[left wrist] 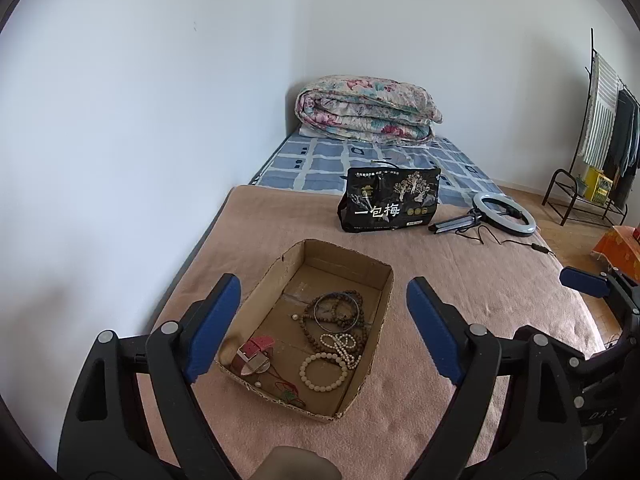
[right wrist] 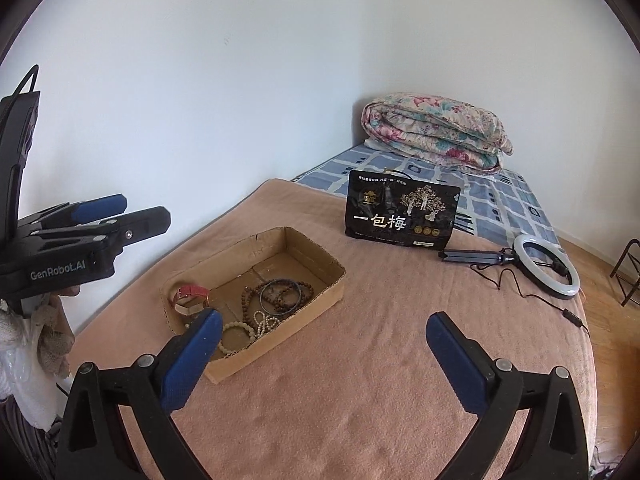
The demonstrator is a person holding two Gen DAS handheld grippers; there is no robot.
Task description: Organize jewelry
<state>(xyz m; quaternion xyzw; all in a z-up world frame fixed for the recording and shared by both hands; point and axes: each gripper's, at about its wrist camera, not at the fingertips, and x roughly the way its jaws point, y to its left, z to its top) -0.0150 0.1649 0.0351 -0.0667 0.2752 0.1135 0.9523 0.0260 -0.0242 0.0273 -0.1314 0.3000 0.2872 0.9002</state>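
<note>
We've got both tongs spread wide and empty. The left gripper (left wrist: 324, 328) looks straight at the cardboard tray (left wrist: 256, 300), sitting lower centre in its view, so we'd call that hand nearer; for the right gripper (right wrist: 324, 360) the tray (right wrist: 320, 292) lies left of centre, long axis running toward the upper right. Inside: red-strap watch (left wrist: 256, 350), brown bead strand (left wrist: 336, 316), dark bangle (left wrist: 336, 312), cream bead bracelet (left wrist: 323, 372), all loosely piled.

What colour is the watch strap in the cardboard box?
Pinkish red. The watch strap shows best in the left wrist view, near the cardboard box's left end.
</note>
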